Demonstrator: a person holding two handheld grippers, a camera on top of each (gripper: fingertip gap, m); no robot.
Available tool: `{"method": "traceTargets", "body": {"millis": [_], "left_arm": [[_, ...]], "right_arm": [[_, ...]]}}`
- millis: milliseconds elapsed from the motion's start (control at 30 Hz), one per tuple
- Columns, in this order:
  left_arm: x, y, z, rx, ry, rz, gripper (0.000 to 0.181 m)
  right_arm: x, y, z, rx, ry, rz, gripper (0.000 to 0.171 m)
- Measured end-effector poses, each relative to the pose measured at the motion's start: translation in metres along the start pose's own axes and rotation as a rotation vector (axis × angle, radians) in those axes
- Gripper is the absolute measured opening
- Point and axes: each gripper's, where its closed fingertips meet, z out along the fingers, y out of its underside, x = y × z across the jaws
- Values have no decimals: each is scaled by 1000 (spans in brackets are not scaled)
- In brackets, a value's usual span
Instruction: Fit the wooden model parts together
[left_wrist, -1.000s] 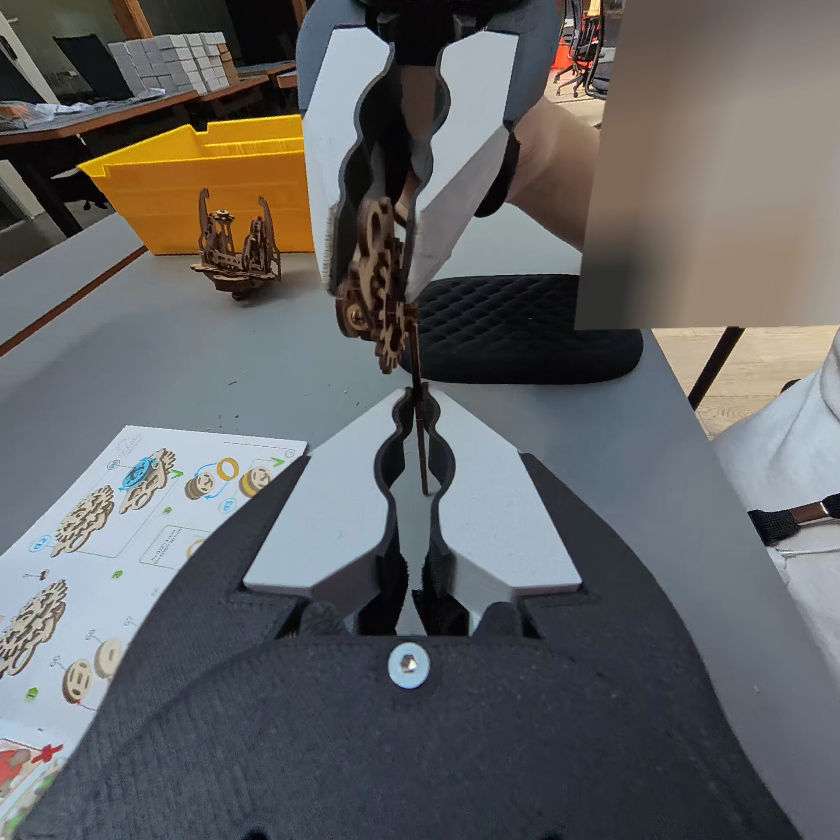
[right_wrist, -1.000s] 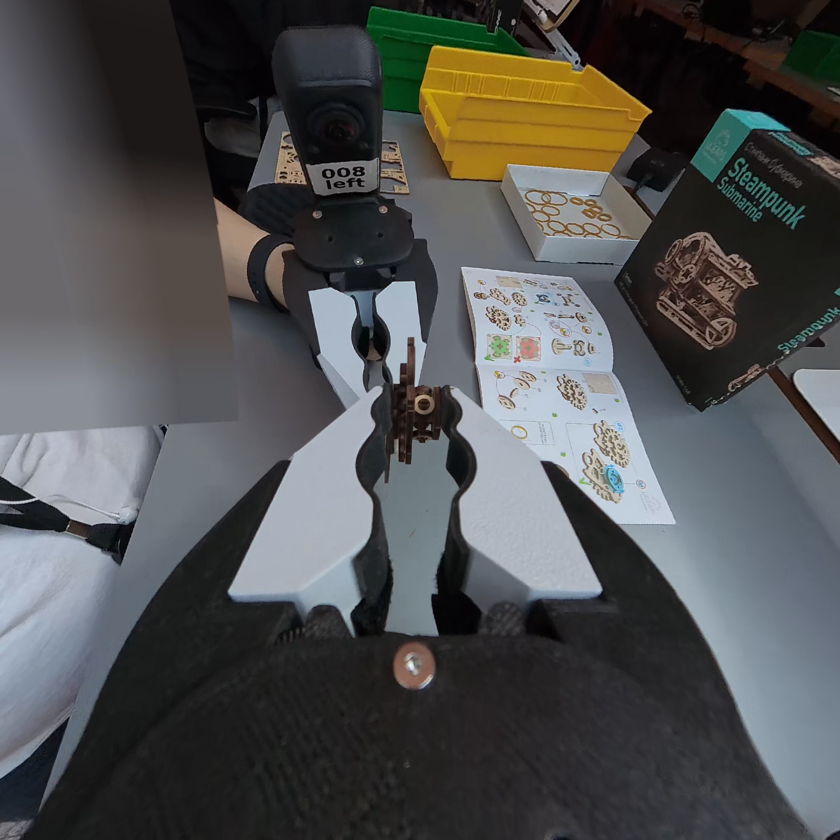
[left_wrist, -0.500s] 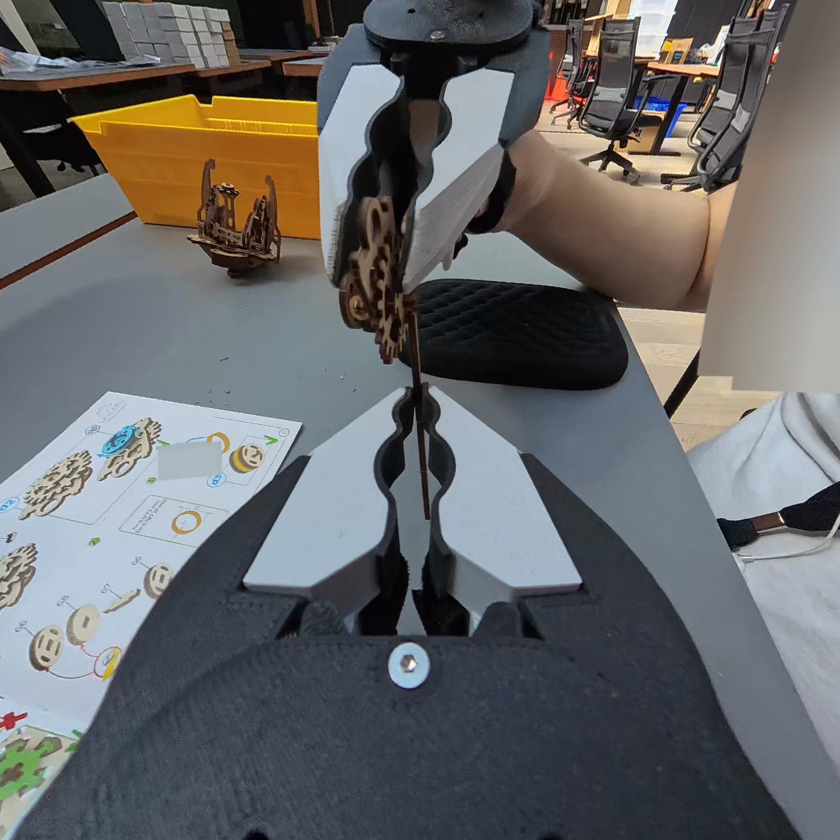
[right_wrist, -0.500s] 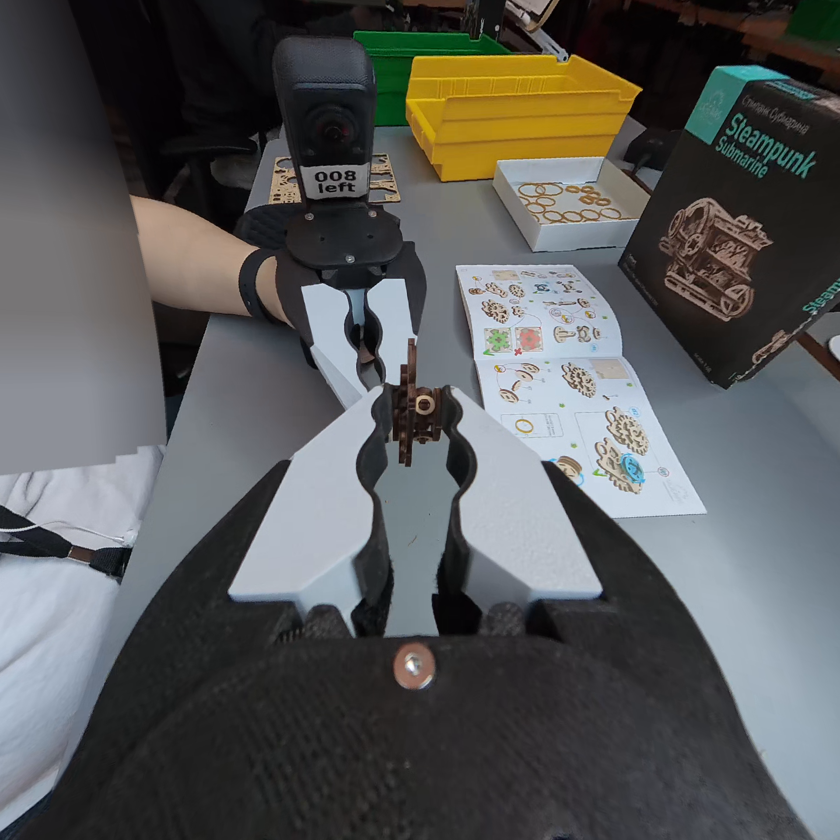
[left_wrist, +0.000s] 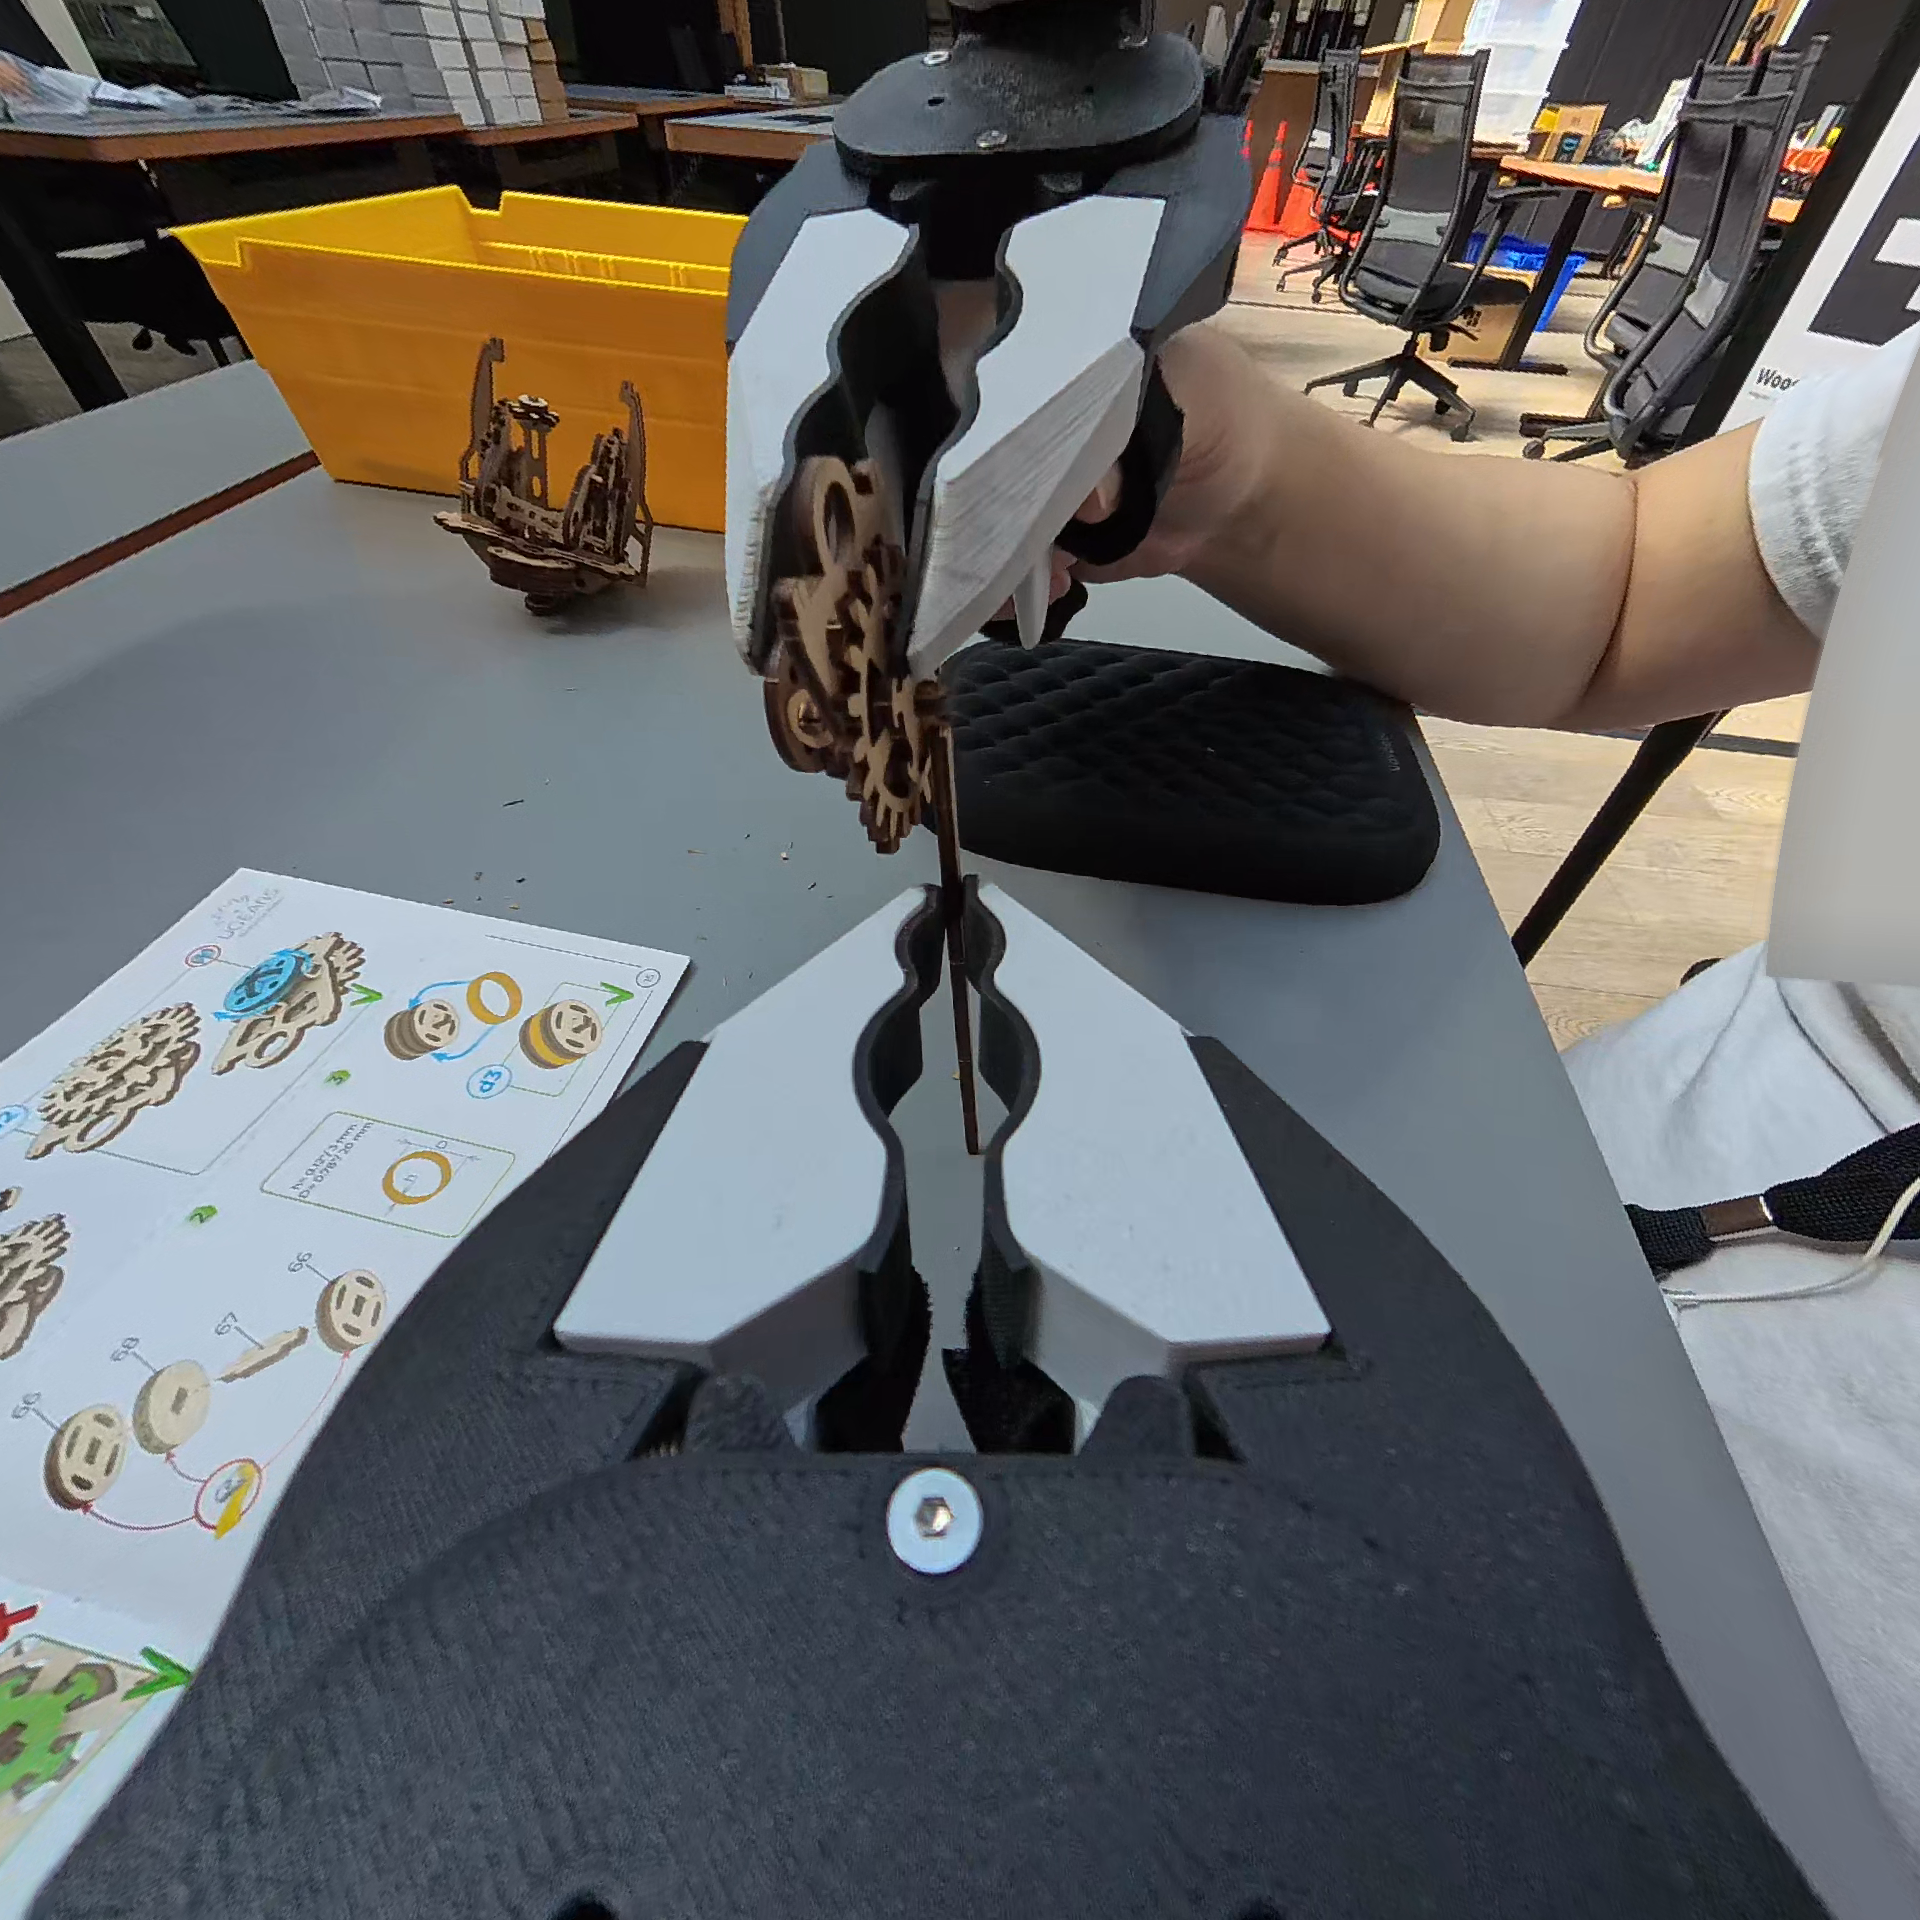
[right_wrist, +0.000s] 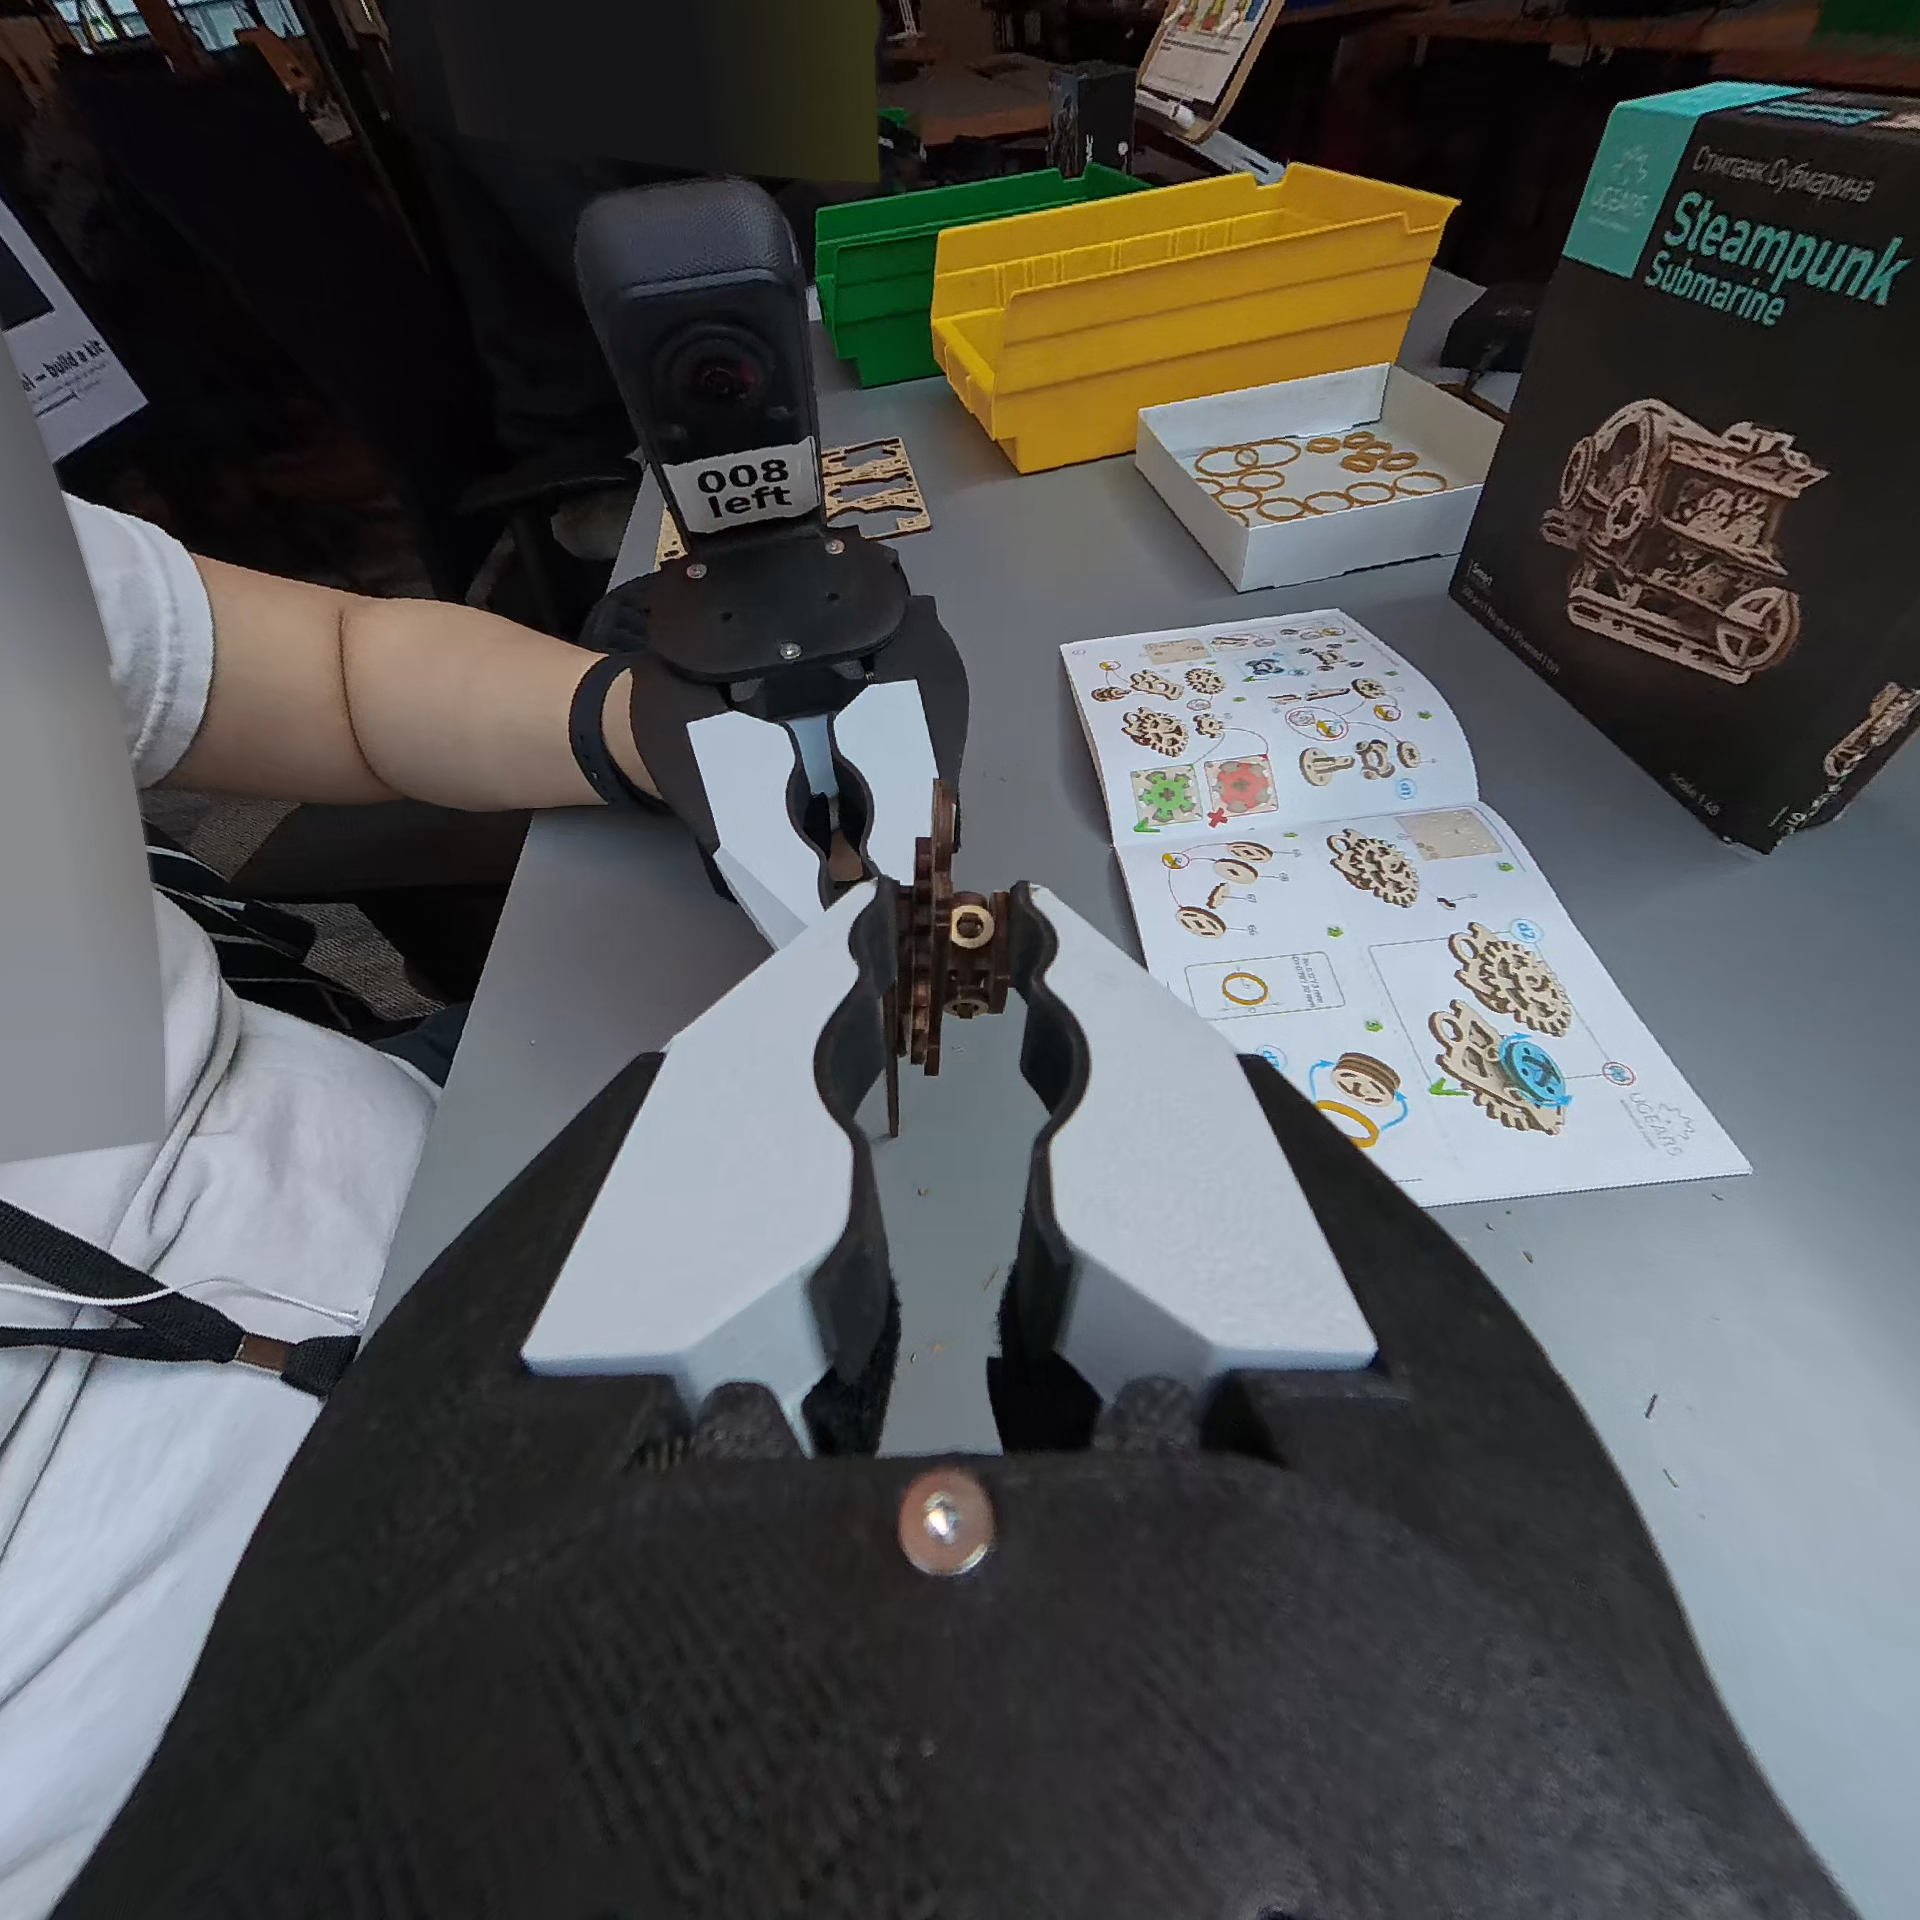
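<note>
Grey table (right_wrist: 1662, 1351) with a dark kit box (right_wrist: 1704, 468) far right, a yellow bin (right_wrist: 1174, 312) and green bin (right_wrist: 914, 260) at the far edge, a white tray (right_wrist: 1299, 540) of rings near them, and the open manual (right_wrist: 1351, 894) lying flat right of the grippers. Over in the left wrist view there's a half-built model (left_wrist: 545, 499) sitting in front of a yellow bin, plus a black pad (left_wrist: 1184, 769). The right gripper (right_wrist: 951, 899) is clamped on the gear cluster (right_wrist: 951, 966), held up above the table. The left gripper (left_wrist: 948, 896) is pinching a thin flat piece (left_wrist: 958, 997) edge-on, its top end touching the gears.
</note>
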Motion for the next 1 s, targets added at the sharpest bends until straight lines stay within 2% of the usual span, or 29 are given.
{"method": "traceTargets", "body": {"millis": [333, 500, 600, 1000], "left_arm": [[2, -7, -10, 31, 26, -9, 0], [1, -6, -14, 27, 4, 29, 0], [1, -7, -15, 42, 13, 16, 0], [0, -11, -16, 56, 9, 17, 0]], "right_arm": [[-8, -5, 8, 43, 11, -67, 20], [-9, -7, 10, -8, 57, -152, 20], [-9, -8, 11, 18, 31, -99, 19], [-10, -14, 14, 35, 45, -109, 20]]}}
